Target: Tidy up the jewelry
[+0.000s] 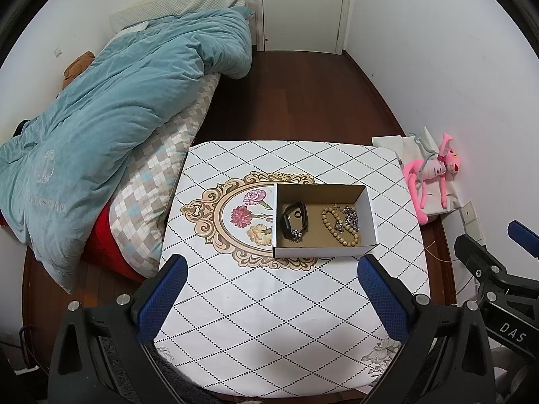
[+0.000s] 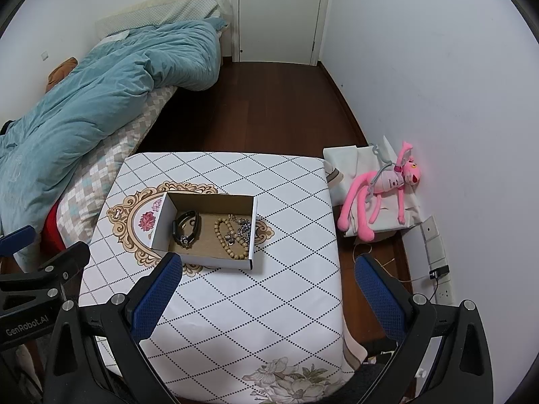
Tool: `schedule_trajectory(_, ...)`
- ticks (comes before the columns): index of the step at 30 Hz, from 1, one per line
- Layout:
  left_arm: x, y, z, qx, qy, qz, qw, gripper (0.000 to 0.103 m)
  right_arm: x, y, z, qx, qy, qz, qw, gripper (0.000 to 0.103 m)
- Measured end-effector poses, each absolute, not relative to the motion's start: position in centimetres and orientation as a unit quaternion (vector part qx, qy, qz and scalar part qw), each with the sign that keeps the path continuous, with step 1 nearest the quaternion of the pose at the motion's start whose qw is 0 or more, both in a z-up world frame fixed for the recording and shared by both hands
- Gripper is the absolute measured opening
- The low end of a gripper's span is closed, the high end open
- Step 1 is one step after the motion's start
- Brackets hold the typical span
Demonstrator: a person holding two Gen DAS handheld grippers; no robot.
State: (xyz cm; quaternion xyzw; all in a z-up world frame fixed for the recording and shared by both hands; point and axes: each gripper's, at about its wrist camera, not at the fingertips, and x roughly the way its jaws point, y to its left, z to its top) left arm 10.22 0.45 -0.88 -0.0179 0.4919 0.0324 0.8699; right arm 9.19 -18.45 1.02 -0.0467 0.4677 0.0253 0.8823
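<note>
Box point(image 1: 325, 219) sits on the table point(image 1: 269, 320), open top, straight ahead of the left gripper point(image 1: 273, 266) and just past its fingertips. From the right gripper point(image 2: 269, 266) it's ahead and off to the left — near edge just beyond the left fingertip, the right one hanging out past the table edge over the floor point(image 2: 269, 101).

Inside the box:
- watch point(image 1: 293, 219), black band, in the left half, with a small sparkly piece touching its near end
- beads point(image 1: 338, 225), a tan loop, in the right half
- chain point(image 1: 350, 219), silvery tangle, lying on the beads' right side, touching them
- watch and beads apart, bare box floor between them

Both grippers: jaws spread wide, nothing between the blue pads point(image 1: 165, 296), both hovering above the near part of the table. Neither touches the box. The right gripper shows at the right edge of the left view, the left one at the left edge of the right view — so they're side by side.

Table has a white cloth with a diamond grid and an oval flower print point(image 1: 249, 215); the box covers the print's right part.

Farther out: bed point(image 1: 84, 128) with teal quilt to the left, door point(image 1: 303, 6) far ahead, pink toy point(image 1: 434, 171) against the wall on the right, wall sockets point(image 2: 438, 259) nearer than the toy.
</note>
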Motion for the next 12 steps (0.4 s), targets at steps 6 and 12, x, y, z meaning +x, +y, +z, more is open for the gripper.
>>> schedule_trajectory(6, 10.20, 0.45, -0.86, -0.017, 0.493, 0.032, 0.869, 0.103, 9.13, -18.40, 0.99, -0.046, 0.468, 0.026, 0.882, 0.103)
schedule_trajectory(12, 10.14, 0.48, -0.70, -0.021, 0.492, 0.029, 0.870, 0.103, 9.11, -18.47, 1.07, -0.047, 0.469, 0.025, 0.882, 0.103)
